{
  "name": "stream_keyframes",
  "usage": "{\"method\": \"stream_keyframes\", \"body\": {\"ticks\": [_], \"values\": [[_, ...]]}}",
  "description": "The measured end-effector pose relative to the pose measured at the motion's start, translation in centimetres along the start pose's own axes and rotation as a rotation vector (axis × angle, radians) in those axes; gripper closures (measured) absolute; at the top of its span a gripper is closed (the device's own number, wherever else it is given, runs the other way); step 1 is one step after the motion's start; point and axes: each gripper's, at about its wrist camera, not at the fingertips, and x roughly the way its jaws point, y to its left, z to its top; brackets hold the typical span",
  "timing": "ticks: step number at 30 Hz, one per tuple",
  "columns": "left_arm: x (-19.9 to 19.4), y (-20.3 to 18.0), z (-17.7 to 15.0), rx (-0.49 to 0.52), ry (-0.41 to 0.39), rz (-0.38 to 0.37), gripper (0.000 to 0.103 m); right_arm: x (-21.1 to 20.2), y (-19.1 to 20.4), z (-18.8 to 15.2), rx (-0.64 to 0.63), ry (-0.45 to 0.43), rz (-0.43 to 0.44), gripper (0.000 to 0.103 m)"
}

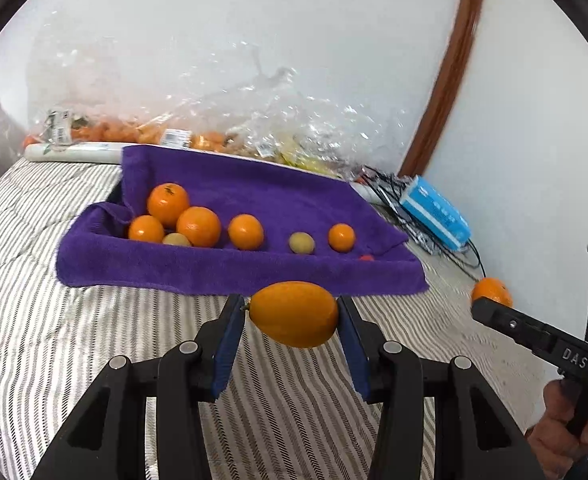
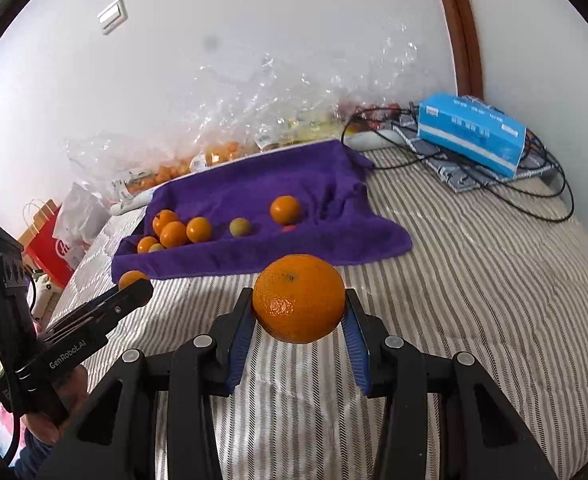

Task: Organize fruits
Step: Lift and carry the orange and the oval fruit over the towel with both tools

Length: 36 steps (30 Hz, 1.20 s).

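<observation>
- An oval orange fruit (image 1: 294, 314) is clamped end to end between the blue pads of the left gripper (image 1: 291, 316), held in the air above the striped bedcover (image 1: 73, 340), just short of the near edge of the purple towel (image 1: 253, 196).
- A round orange (image 2: 298, 298) is gripped at its sides by the right gripper (image 2: 298, 308), the jaws spread only as wide as the fruit — it too is held clear of the bedcover.
- Seven fruits are seen on the towel: a cluster of five (image 1: 173, 220) crowded toward its left end, then a small greenish one (image 1: 301, 243) and a small orange one (image 1: 341, 237) set apart, with bare cloth left between them.
- The towel's back edge is raised against clear plastic bags of fruit (image 1: 197, 128) along the wall.
- A wide stretch of striped cover is left open to the right, bounded by a blue box (image 2: 472, 132) and black cables (image 2: 550, 196) near the wall.
</observation>
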Motion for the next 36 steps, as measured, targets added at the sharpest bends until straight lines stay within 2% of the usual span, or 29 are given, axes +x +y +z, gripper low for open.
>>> {"method": "stream_keyframes", "body": {"ticks": [8,17,24,36], "values": [[-0.9,2.0,0.2,-0.086,-0.035,0.058,0.058,-1.4,1.7,0.9,-0.027,-0.037,0.021,0.06],[-1.6,2.6,0.0,-0.089,-0.071,0.137,0.058,-1.7,3.3,0.3,-0.066,-0.028,0.054,0.06],[-1.2,2.5,0.0,-0.081,-0.061,0.146,0.058,-3.5,4.0,0.2,-0.086,-0.06,0.049,0.06],[-1.6,3.2,0.1,-0.119,-0.08,0.159,0.058,-3.8,5.8,-0.1,-0.125,-0.058,0.073,0.06]]}}
